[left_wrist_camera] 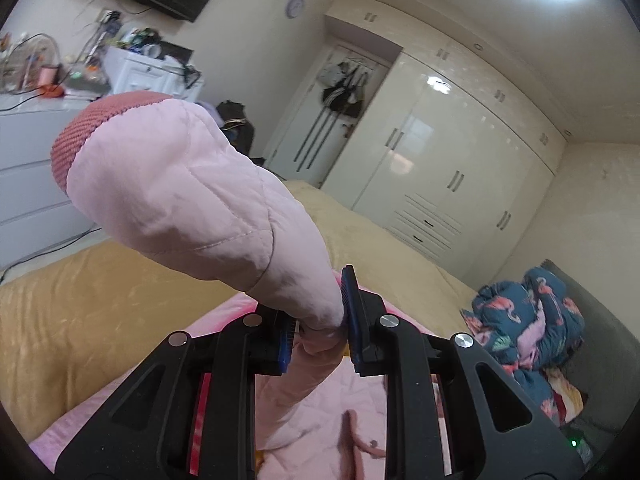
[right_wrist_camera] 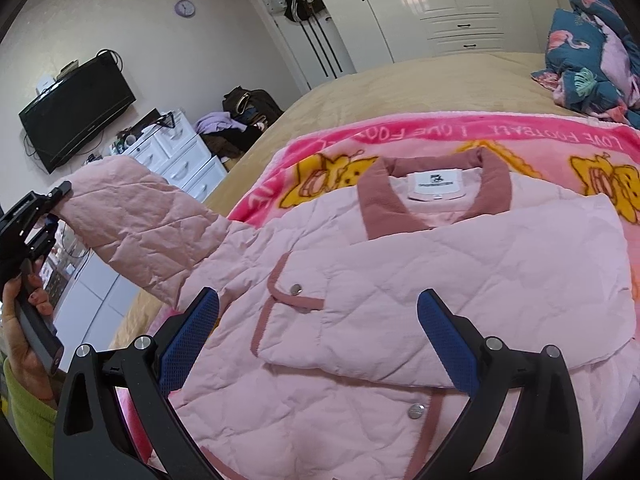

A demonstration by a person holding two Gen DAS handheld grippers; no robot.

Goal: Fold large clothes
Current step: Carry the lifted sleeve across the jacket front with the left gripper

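The jacket (right_wrist_camera: 420, 280) lies face up on the pink blanket (right_wrist_camera: 400, 136) spread over the bed (right_wrist_camera: 360, 84), collar toward the far edge. The left gripper (left_wrist_camera: 320, 320) is clamped on its sleeve (left_wrist_camera: 180, 184), held up off the bed's left edge. The right gripper (right_wrist_camera: 316, 332) hovers over the jacket's front, jaws wide and empty.

jacket (right_wrist_camera: 420, 280) on blanket (right_wrist_camera: 320, 148), middle of bed (right_wrist_camera: 400, 80) | sleeve (right_wrist_camera: 140, 216) out past bed's left edge | bundled quilt (right_wrist_camera: 592, 48) at far right corner
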